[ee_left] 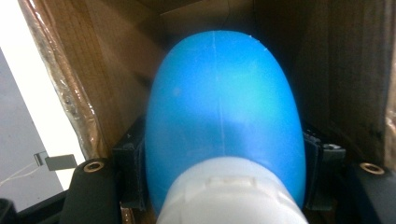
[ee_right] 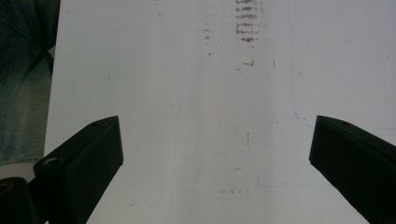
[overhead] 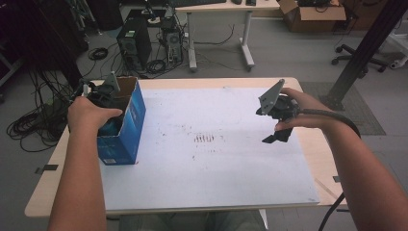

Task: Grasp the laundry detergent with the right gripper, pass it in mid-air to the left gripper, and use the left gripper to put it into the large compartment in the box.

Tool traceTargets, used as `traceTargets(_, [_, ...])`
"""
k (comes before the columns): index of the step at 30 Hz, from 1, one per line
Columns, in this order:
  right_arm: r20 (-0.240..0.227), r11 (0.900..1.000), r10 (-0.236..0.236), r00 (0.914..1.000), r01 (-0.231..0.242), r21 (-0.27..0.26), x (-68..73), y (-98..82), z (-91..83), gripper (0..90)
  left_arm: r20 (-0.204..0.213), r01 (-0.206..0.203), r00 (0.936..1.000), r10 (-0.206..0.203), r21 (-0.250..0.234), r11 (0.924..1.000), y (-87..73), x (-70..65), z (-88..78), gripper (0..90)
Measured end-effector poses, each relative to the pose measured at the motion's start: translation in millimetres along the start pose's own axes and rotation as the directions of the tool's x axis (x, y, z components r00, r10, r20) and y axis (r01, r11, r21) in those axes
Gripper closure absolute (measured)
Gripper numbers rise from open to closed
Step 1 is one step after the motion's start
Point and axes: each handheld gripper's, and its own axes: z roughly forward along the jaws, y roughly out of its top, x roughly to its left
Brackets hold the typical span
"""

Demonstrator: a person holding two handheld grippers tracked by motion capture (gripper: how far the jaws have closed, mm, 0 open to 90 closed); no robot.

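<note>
An open blue cardboard box (overhead: 132,120) stands on the table's left side. My left gripper (overhead: 103,96) reaches down into it from above. In the left gripper view, the left gripper (ee_left: 224,154) is shut on a smooth blue bulb-shaped thing (ee_left: 224,93) with a white base, and both pads (ee_left: 133,163) lie against its sides. The box's brown inner walls (ee_left: 93,70) surround it. My right gripper (overhead: 274,127) hovers over the right part of the white sheet (overhead: 207,168). In the right gripper view, the right gripper (ee_right: 217,140) is wide open, with nothing between its jaws.
Brown smudges (overhead: 204,138) mark the middle of the sheet. The wooden table edge (overhead: 317,154) runs just beyond the sheet on the right. Behind the table are a computer tower (overhead: 133,45), floor cables (overhead: 33,120), a desk (overhead: 219,29) and a black post (overhead: 363,53).
</note>
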Motion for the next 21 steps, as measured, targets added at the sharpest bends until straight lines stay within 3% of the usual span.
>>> traceTargets(14, [0.004,1.0,-0.003,1.0,0.003,-0.005,1.4,-0.8,-2.3,2.9,-0.003,0.024,0.9997,-0.024,-0.02,0.9995,-2.8,-2.0,-12.6,26.5])
traceTargets(21, [0.007,1.0,-0.006,1.0,0.006,-0.005,1.7,1.1,-4.0,2.9,-0.032,0.02,0.9992,-0.022,-0.035,0.9992,-4.0,-3.7,-20.6,25.0])
